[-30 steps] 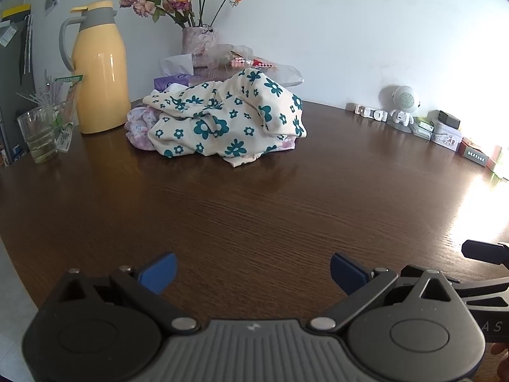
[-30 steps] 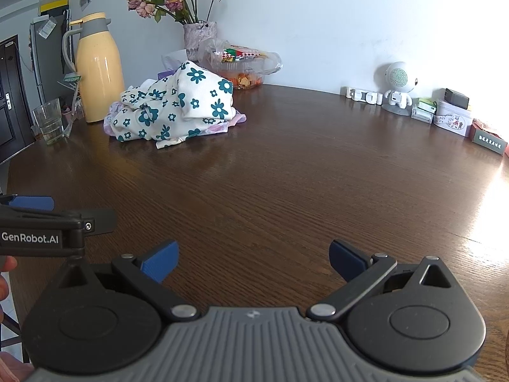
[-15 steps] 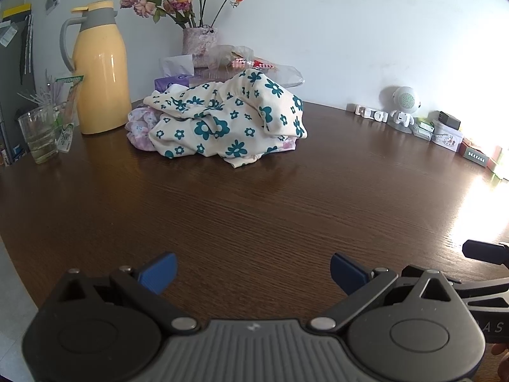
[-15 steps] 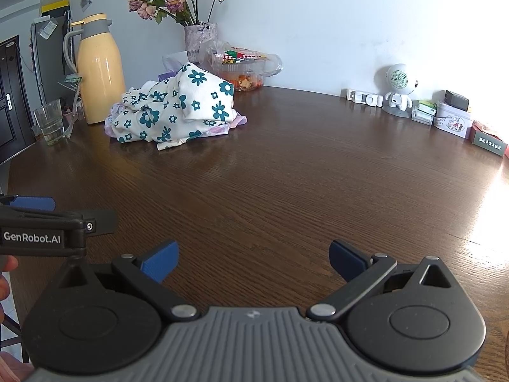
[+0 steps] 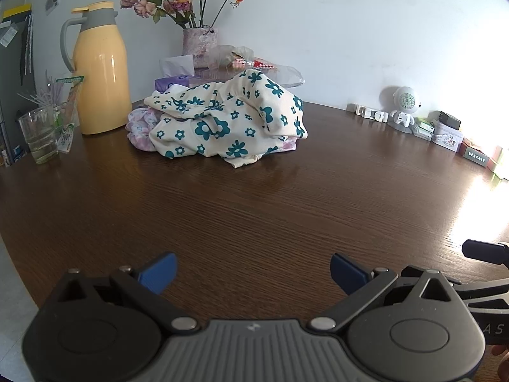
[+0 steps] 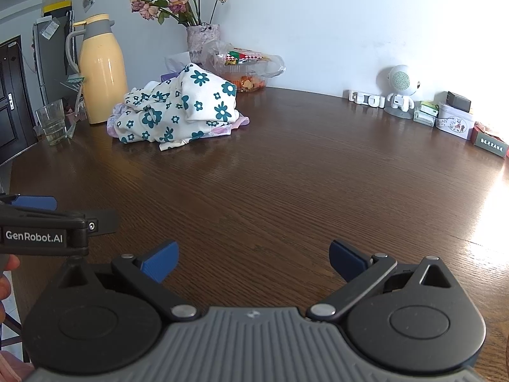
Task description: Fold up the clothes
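A crumpled cream garment with teal flowers (image 5: pixel 229 121) (image 6: pixel 181 108) lies in a heap at the far side of the brown wooden table (image 5: pixel 254 210), on top of a pale pink-purple cloth (image 5: pixel 140 130). My left gripper (image 5: pixel 253 273) is open over the table's near part, well short of the heap, with nothing between its blue fingertips. My right gripper (image 6: pixel 253 259) is open too and holds nothing. The heap lies far ahead and left of it. The left gripper's side (image 6: pixel 47 229) shows at the left edge of the right wrist view.
A yellow thermos jug (image 5: pixel 98 70), a glass (image 5: pixel 39 133), a vase of dried roses (image 5: pixel 198 44), a tissue box and a bag of snacks (image 6: pixel 245 67) crowd behind the heap. A white robot figurine (image 5: pixel 404 108) and small boxes (image 5: pixel 448 133) line the far right edge.
Both views have shifted only slightly; the heap sits a touch more to the right in each. Both grippers stay open and the clothes have not moved.
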Available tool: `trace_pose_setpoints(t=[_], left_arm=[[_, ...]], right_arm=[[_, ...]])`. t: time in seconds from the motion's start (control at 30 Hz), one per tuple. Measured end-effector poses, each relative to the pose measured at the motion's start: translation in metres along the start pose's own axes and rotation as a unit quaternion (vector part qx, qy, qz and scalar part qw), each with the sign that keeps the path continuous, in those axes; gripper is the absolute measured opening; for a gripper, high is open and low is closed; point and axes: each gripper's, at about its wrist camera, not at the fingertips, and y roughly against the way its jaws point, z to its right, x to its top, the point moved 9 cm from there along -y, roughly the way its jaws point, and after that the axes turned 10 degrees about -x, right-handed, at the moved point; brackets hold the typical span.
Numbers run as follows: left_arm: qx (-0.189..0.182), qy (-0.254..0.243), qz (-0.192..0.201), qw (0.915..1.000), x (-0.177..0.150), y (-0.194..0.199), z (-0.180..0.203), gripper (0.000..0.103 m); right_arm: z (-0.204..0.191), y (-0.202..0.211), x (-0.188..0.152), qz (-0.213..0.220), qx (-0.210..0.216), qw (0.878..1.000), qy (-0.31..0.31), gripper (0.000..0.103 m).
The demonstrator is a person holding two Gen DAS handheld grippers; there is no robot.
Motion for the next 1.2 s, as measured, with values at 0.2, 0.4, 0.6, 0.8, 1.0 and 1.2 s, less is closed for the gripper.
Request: trace_pose_setpoints(t=[0.2, 0.4, 0.6, 0.8, 1.0, 1.2], left_arm=[[-0.001, -0.001, 0.000, 1.0000, 0.000, 0.000, 0.000, 0.103], [-0.004, -0.001, -0.003, 1.0000, 0.000, -0.003, -0.001, 0.103], [-0.007, -0.008, 0.007, 0.9999, 0.014, -0.006, -0.006, 0.103], [-0.006, -0.010, 0.023, 0.9997, 0.043, -0.018, -0.022, 0.103], [0.004, -0.018, 0.046, 0.9988, 0.088, -0.037, -0.045, 0.103], [0.035, -0.017, 0.050, 0.9980, 0.133, -0.074, -0.082, 0.103]], right_arm=[[-0.001, -0.001, -0.001, -0.001, 0.001, 1.000, 0.001, 0.103], [-0.001, -0.002, -0.002, -0.005, 0.002, 1.000, 0.001, 0.103], [-0.003, -0.006, 0.006, -0.004, 0.008, 1.000, 0.001, 0.103], [-0.001, -0.019, 0.032, 0.003, 0.020, 1.000, -0.010, 0.103], [-0.014, -0.038, 0.078, 0.036, 0.034, 0.999, 0.016, 0.103], [-0.039, -0.080, 0.124, 0.029, 0.059, 0.997, 0.039, 0.103]])
